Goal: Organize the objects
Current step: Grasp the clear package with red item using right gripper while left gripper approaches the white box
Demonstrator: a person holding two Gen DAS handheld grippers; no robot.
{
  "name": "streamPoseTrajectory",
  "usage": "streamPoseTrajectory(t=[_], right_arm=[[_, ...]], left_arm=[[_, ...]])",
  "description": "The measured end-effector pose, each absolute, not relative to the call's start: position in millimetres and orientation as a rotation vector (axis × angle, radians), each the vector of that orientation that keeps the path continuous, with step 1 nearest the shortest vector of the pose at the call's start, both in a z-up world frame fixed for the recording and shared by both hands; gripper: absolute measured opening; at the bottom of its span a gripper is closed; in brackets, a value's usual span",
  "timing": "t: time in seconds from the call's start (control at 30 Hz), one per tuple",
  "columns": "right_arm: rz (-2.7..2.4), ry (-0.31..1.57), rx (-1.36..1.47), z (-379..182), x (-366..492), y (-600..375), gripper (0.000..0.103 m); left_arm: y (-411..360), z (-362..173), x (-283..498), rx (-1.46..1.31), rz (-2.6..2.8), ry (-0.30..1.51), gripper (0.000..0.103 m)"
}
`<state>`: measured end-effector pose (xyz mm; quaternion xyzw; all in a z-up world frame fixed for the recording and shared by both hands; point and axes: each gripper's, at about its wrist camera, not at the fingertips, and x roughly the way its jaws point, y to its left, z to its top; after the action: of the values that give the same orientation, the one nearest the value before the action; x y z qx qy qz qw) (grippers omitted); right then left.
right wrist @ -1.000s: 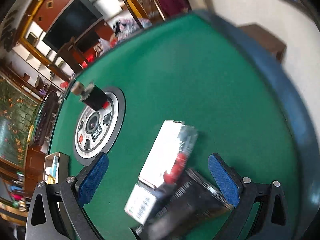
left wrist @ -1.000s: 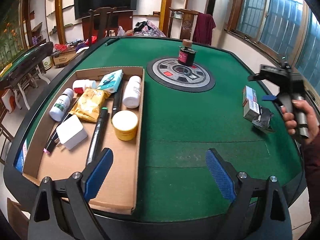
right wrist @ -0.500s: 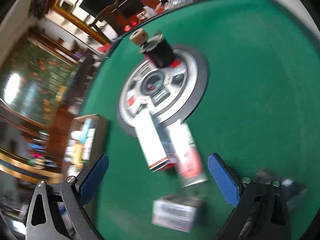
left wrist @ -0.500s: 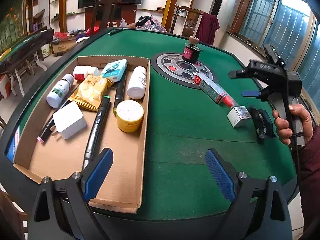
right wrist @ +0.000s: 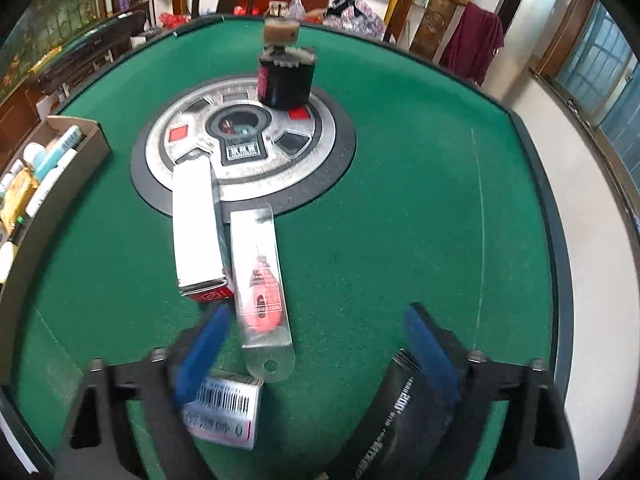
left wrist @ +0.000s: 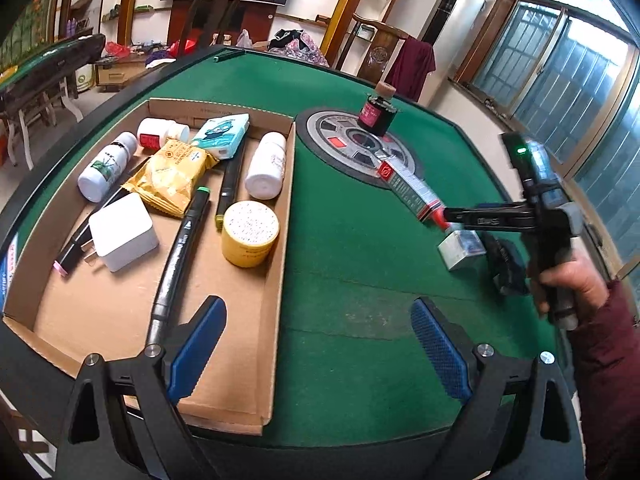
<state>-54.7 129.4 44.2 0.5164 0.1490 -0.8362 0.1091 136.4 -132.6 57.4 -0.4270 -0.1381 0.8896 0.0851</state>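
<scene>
Bright daylight enters through the windows [left wrist: 568,80]; edges bend fisheye-style with dark corners, and the right view's tongs [right wrist: 316,356] are motion-blurred.

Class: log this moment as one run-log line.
left gripper: open, idle | right gripper: open over clear blister pack | cardboard tray: filled | dark bottle: on centre disc

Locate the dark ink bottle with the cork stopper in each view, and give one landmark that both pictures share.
Left wrist view: ink bottle stands upper centre, on the far rim of the round metal table hub.
Right wrist view: ink bottle stands top centre, on the hub's far rim.
Shared landmark: the long white-and-red box, one end resting on the hub.
</scene>
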Motion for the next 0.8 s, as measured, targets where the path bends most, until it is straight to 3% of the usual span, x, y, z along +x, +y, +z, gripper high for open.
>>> streamPoseTrajectory(t=[0.03, 0.1, 0.23, 0.57, 0.8], right_arm=[[-2.437, 0.391, 1.507, 44.4, -57.7, 127.6, 0.071], [-2.405, 0.404, 1.54, 40.4, -64.0, 118.2, 0.048], [-2.379, 0.381, 1.535, 36.4, -66.4, 109.5, 0.031], [-2.509, 0.124, 1.493, 32.2, -61.9, 163.0, 0.03], [-2.502, -0.017, 1.411, 35.4, -55.8, 181.6, 0.031]], left_arm=[[-133.0, 59.6, 136.3, -1.263, 2.649, -0.424, 0.093], [-132.2, 63.2, 134.9, -1.253, 2.641, -0.444, 0.093], [-126.7, 71.9, 122.8, -1.244, 2.612, -0.478, 0.093], [-79.6, 71.6, 33.1, -1.314, 2.635, -0.473, 0.093], [-48.7, 45.8, -35.3, -1.417, 2.636, -0.574, 0.093]])
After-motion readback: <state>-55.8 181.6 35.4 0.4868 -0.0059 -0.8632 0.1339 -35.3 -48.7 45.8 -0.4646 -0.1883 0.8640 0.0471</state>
